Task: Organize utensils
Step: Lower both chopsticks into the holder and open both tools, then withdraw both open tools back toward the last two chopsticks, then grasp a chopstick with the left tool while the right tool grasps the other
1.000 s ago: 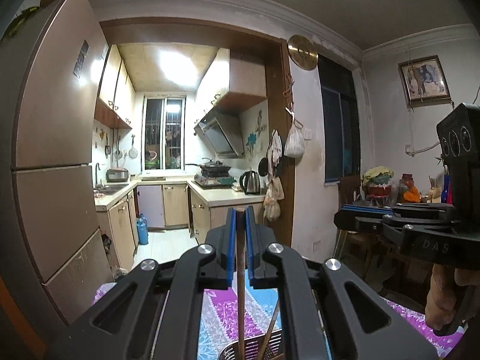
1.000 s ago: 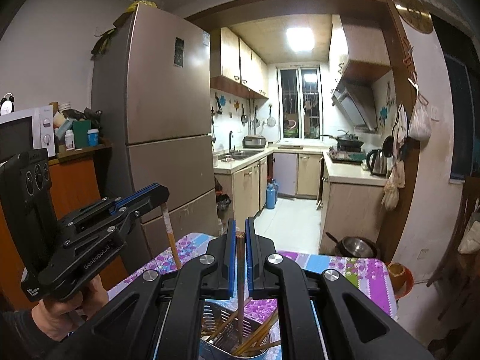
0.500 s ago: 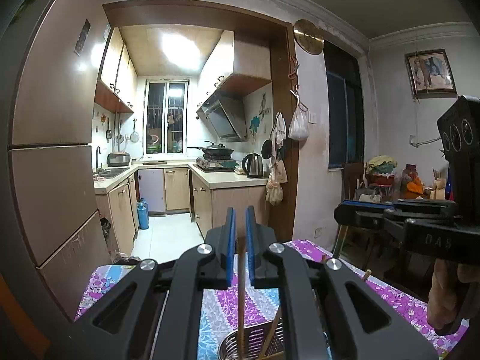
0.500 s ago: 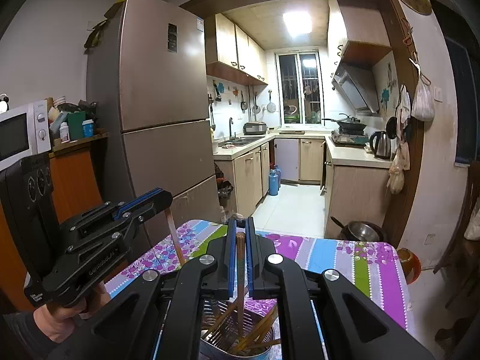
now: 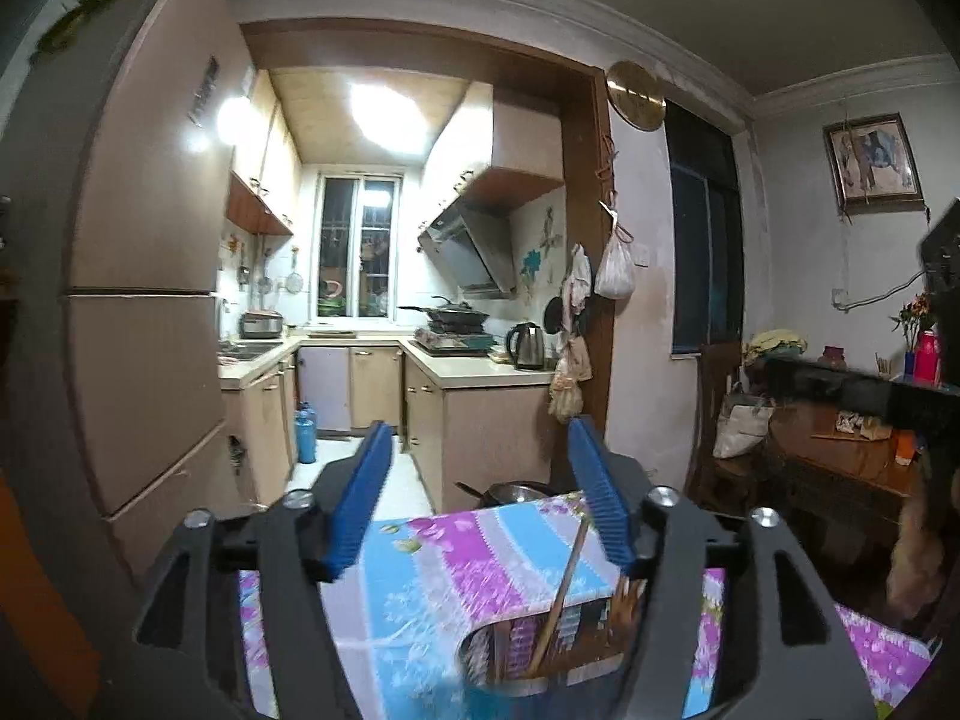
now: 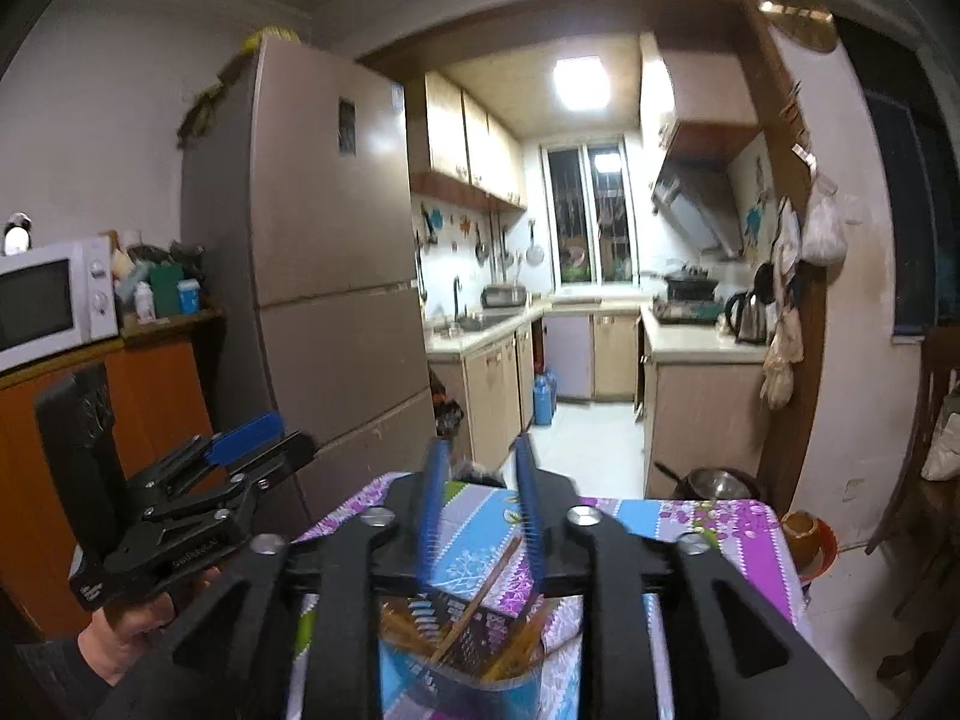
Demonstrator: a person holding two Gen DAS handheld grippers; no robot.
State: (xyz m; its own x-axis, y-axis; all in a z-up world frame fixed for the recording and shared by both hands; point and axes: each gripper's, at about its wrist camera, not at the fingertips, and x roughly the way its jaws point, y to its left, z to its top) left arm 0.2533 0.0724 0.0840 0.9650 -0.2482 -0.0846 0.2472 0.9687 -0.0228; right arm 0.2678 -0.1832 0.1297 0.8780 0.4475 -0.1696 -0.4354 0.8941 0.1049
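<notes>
A perforated metal utensil holder (image 5: 510, 669) stands on the flowered tablecloth (image 5: 420, 570) right under both grippers. My left gripper (image 5: 480, 429) has its jaws opening wide; a wooden chopstick (image 5: 564, 591) leans free in the holder, close to the right blue pad (image 5: 600, 498) but not pinched. My right gripper (image 6: 480, 444) is also opening, and another chopstick (image 6: 480, 594) slants loose among several chopsticks in the holder (image 6: 456, 681). In the right wrist view the left gripper (image 6: 276, 447) shows at the left, held by a hand (image 6: 120, 642).
A tall fridge (image 6: 336, 276) and a microwave (image 6: 54, 300) on an orange cabinet stand to the left. An orange bowl (image 6: 807, 534) sits past the table's far right corner and a pan (image 6: 711, 483) lies on the floor beyond. A wooden sideboard (image 5: 840, 468) is at the right.
Both grippers were shut on upright chopsticks over the holder. Now both pairs of jaws have parted, and the chopsticks have dropped and lean in the holder. Both hands have shifted, blurring the views.
</notes>
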